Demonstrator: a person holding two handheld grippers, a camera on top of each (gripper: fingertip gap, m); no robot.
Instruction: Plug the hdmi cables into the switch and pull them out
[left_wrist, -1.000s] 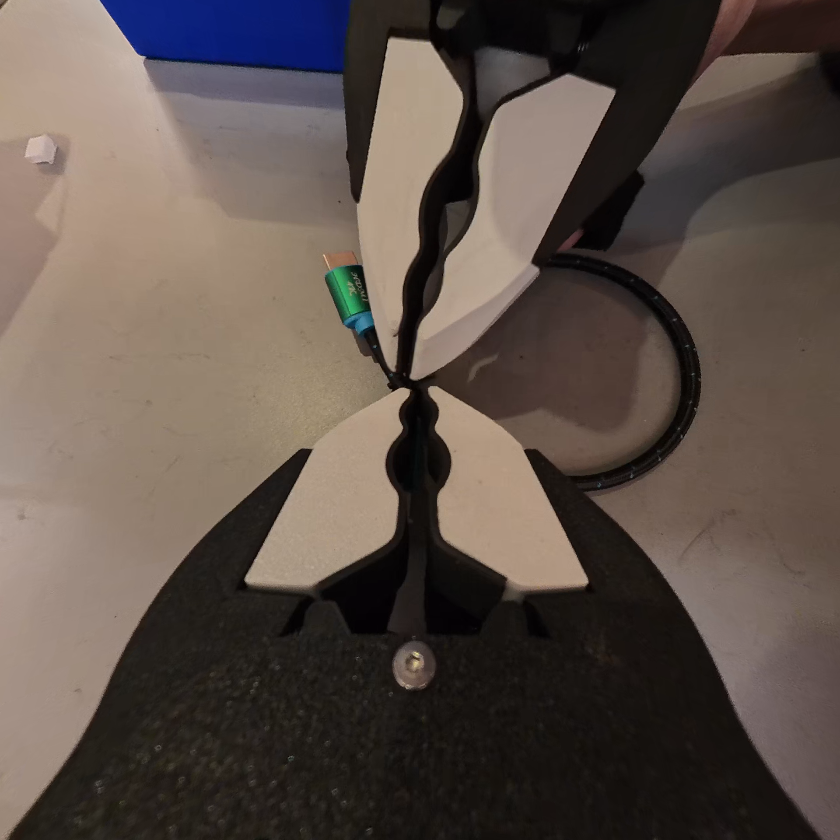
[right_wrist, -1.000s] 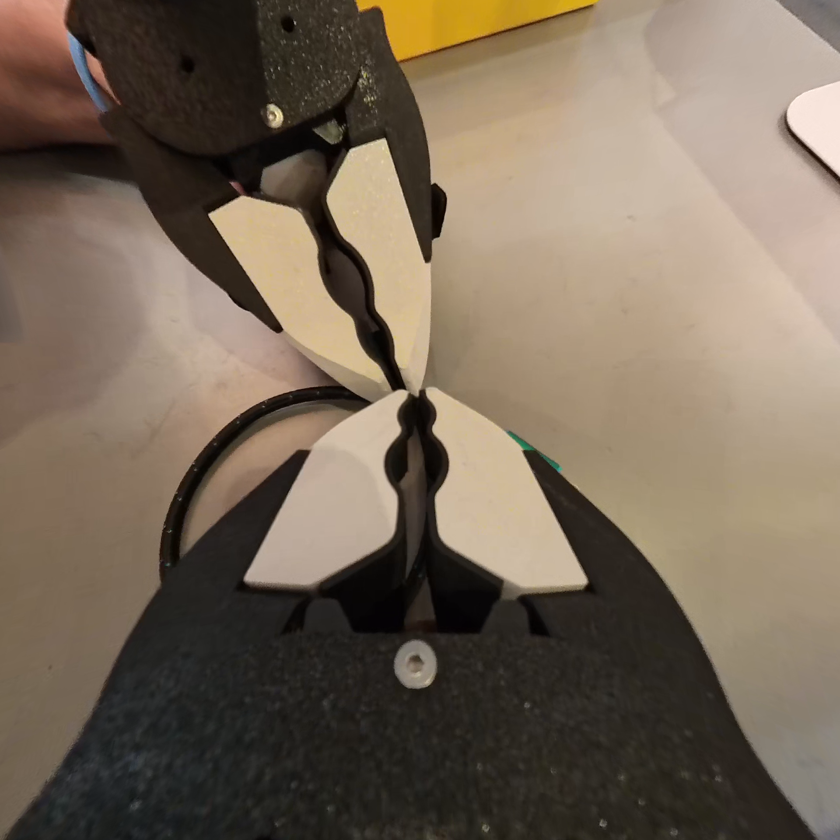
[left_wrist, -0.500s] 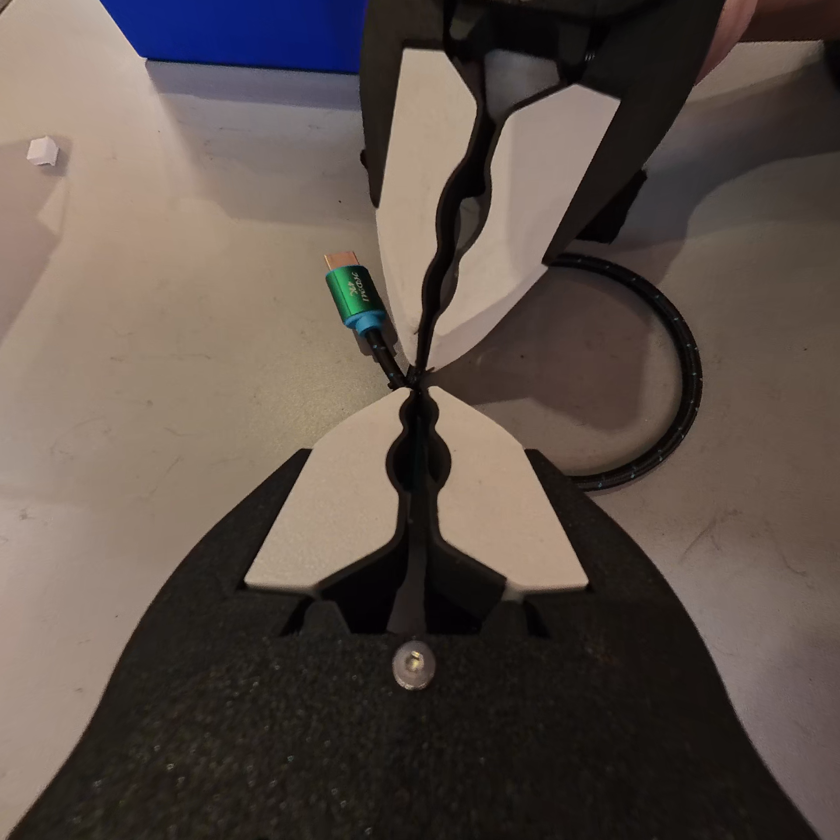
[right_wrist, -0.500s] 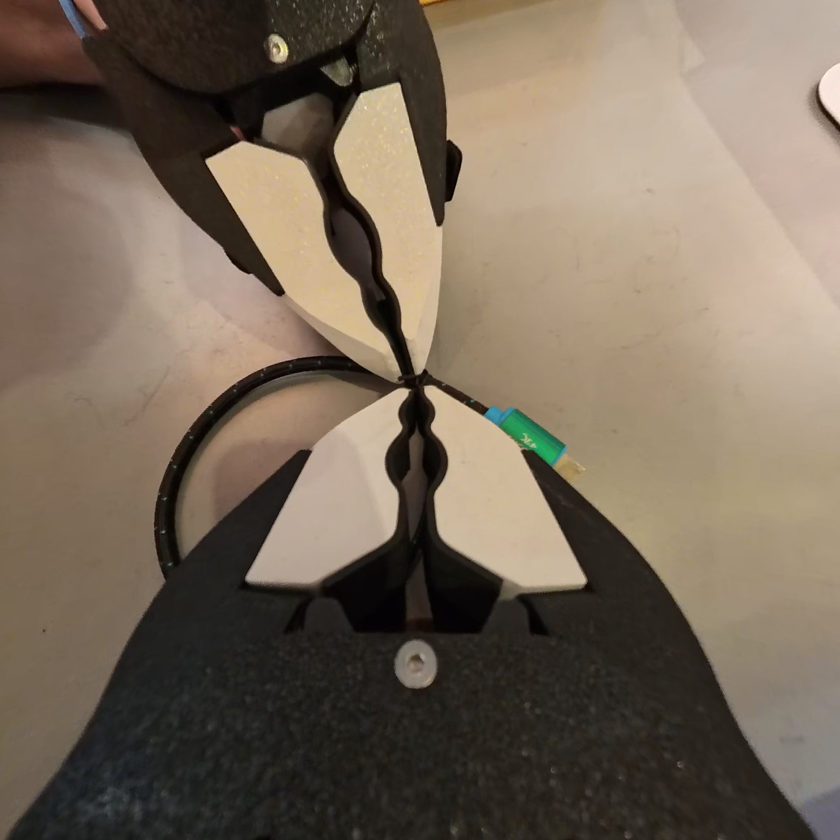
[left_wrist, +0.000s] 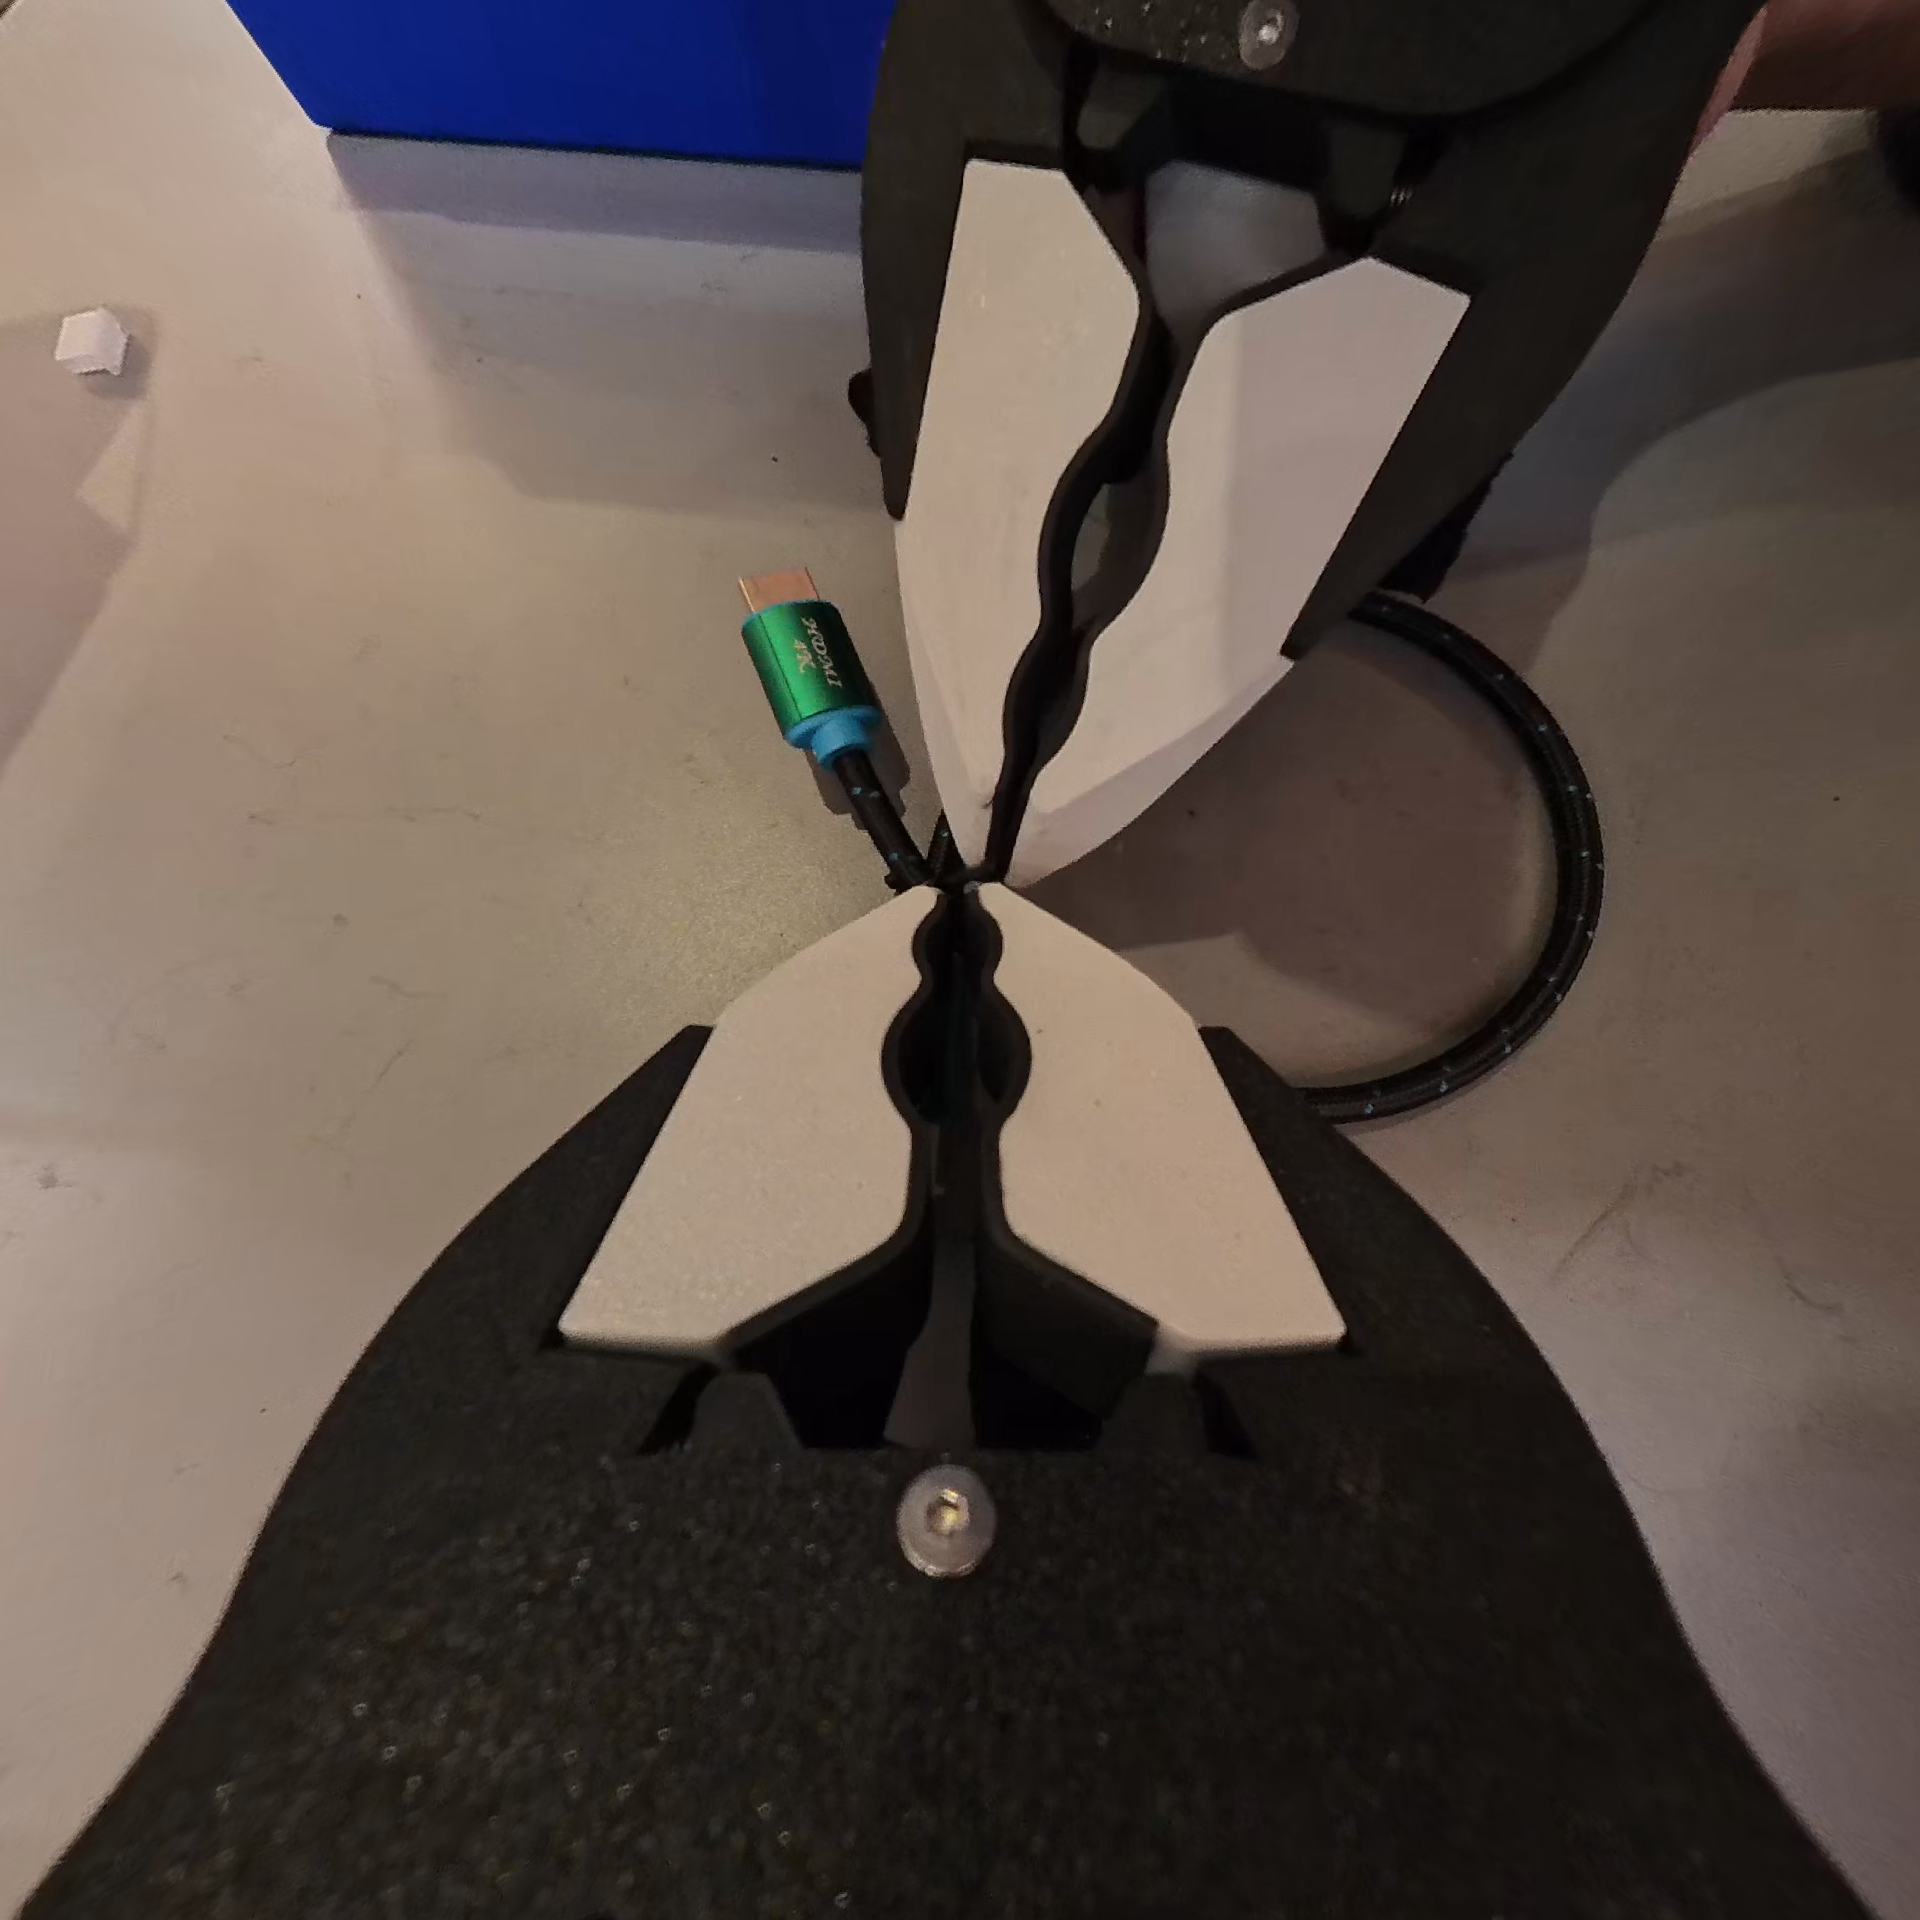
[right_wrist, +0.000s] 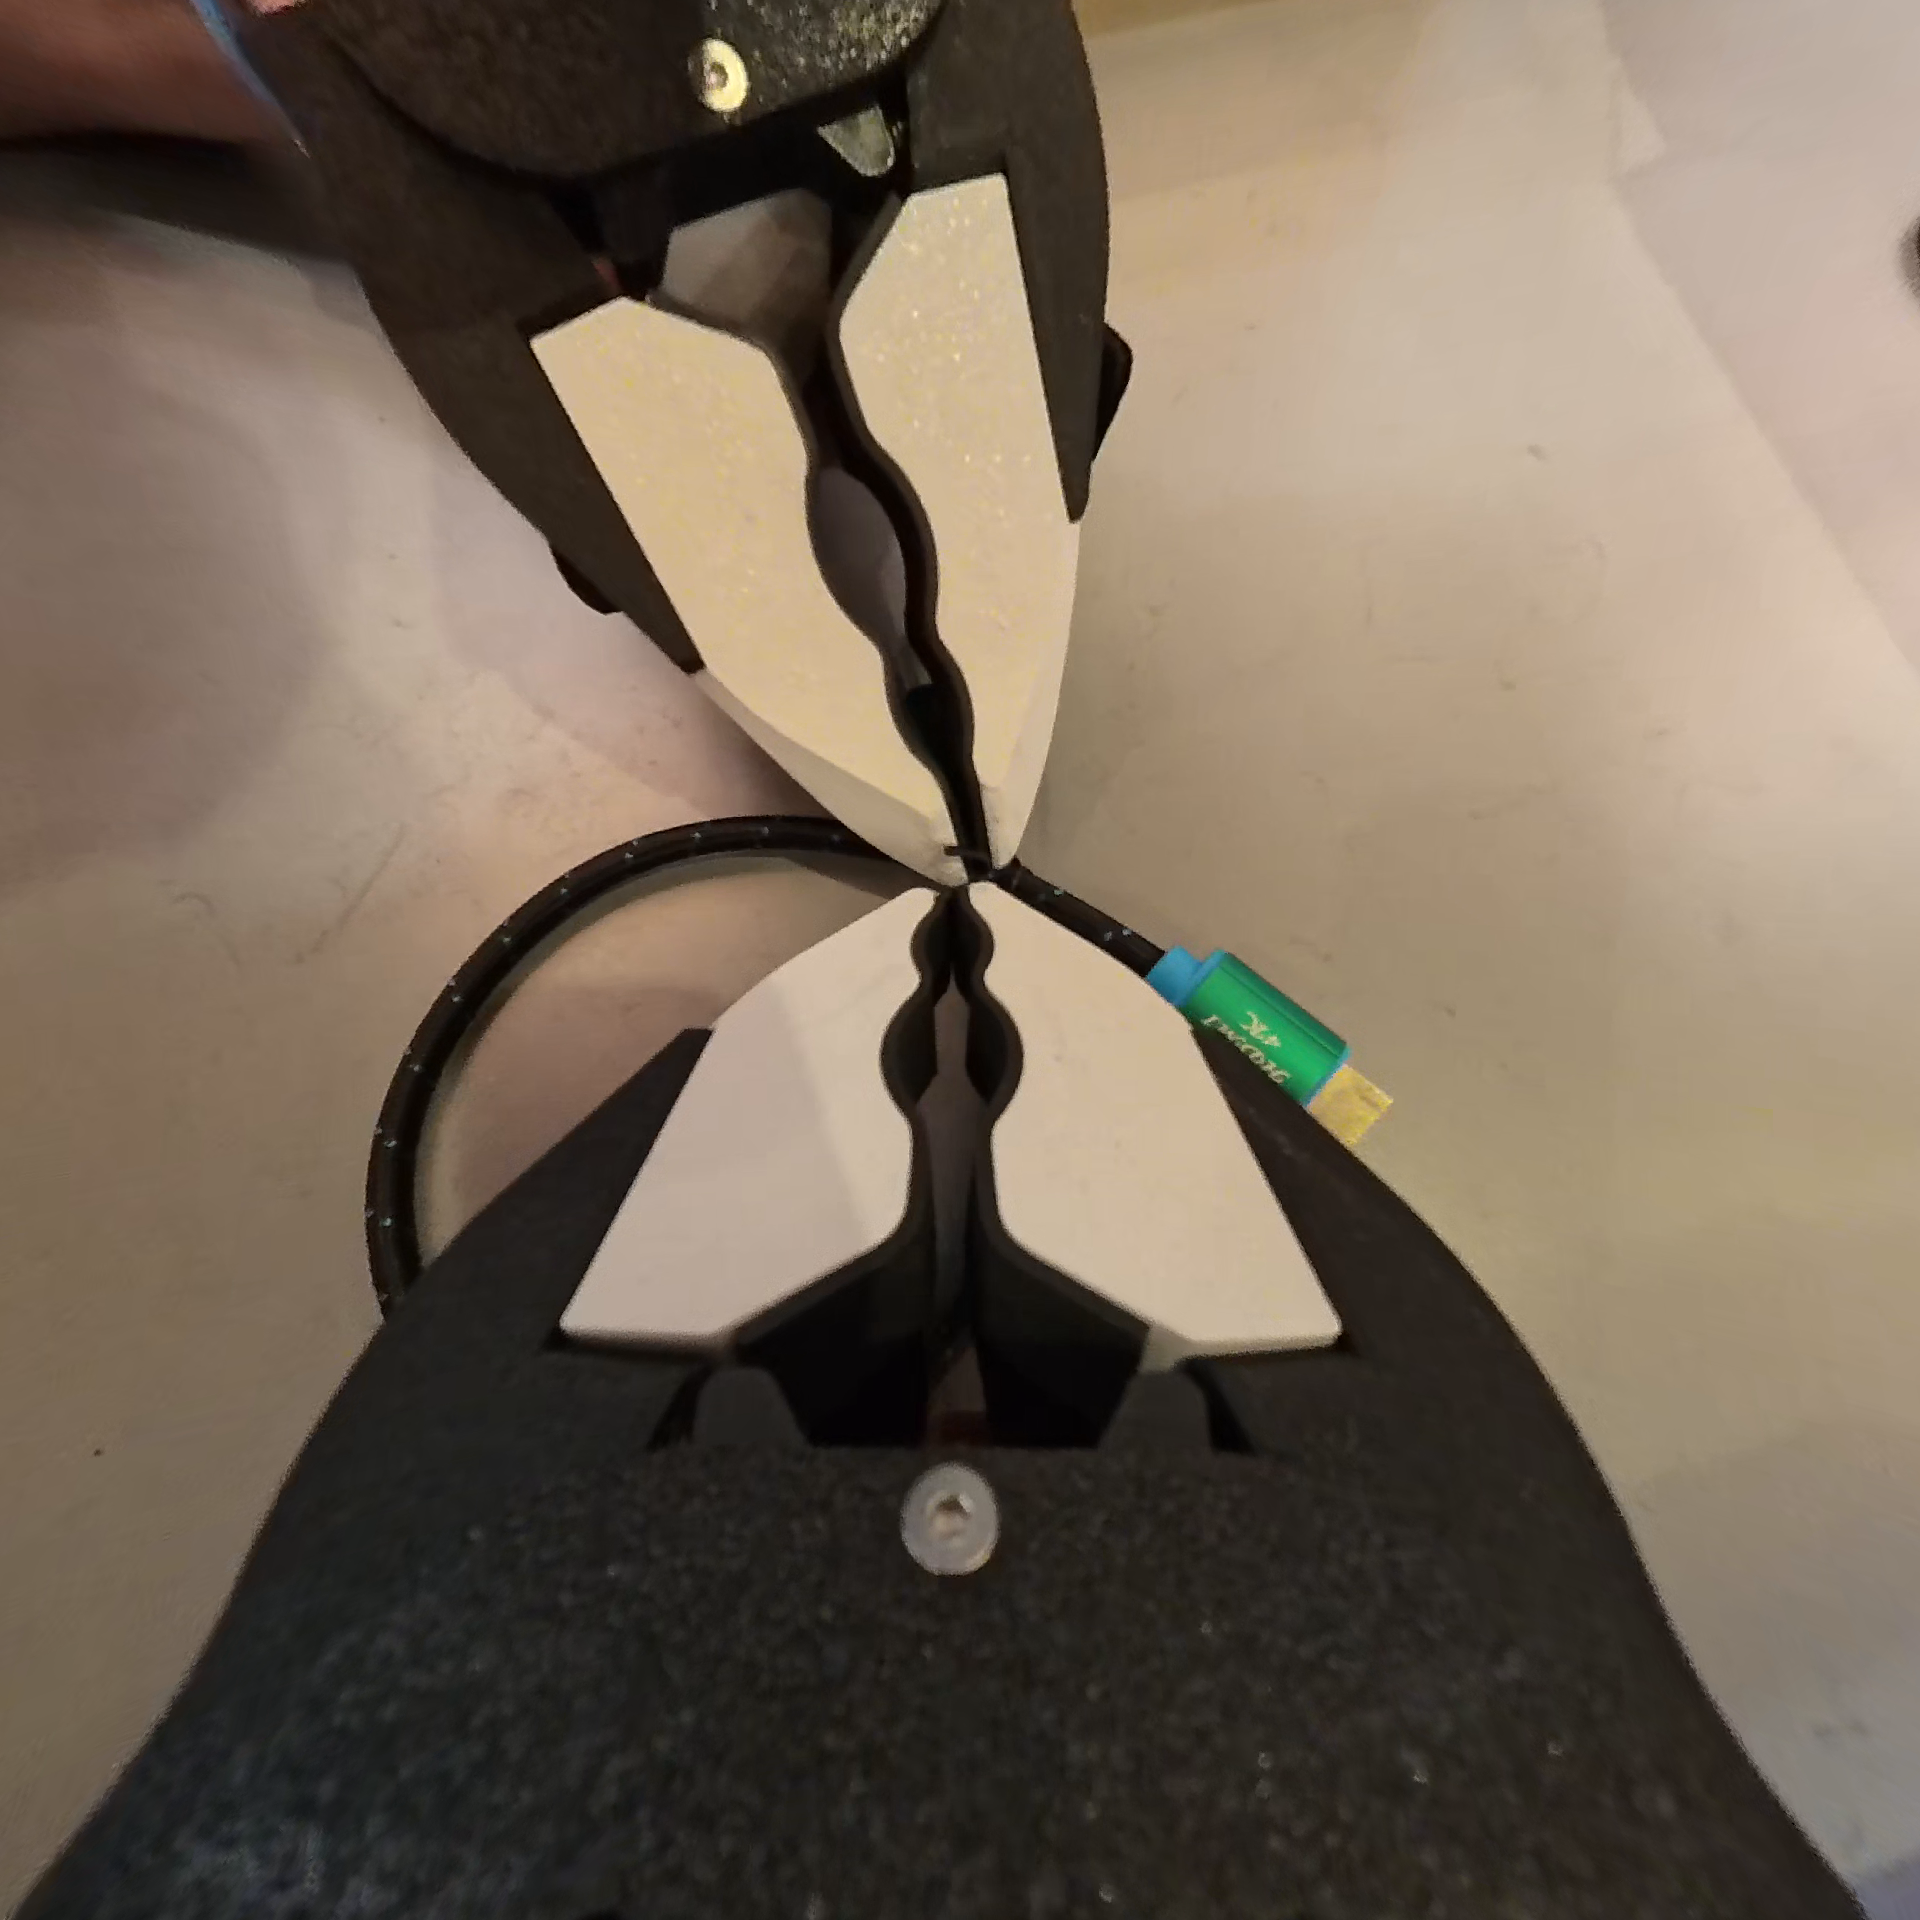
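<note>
HDMI cable (left_wrist: 1558, 904), black and braided with pale flecks, lies in a loop on the pale grey surface (left_wrist: 364, 935), and both grippers meet tip to tip on it at one spot. Left gripper (left_wrist: 951, 899) is closed, its white fingers (left_wrist: 790, 1143) pinching the cable just behind the plug. Right gripper (right_wrist: 961, 896) is likewise closed on the same stretch of cable, coming in from the opposite side, so the two sets of tips are touching or nearly so. Beyond the pinch point the green metal plug (left_wrist: 808, 675) with its blue collar and gold connector tip sticks out free, just beside the right gripper's finger and lifted a little over the surface. A blue box (left_wrist: 540, 73) stands at the far edge, and a small white scrap (left_wrist: 94, 343) lies well apart to the left.
</note>
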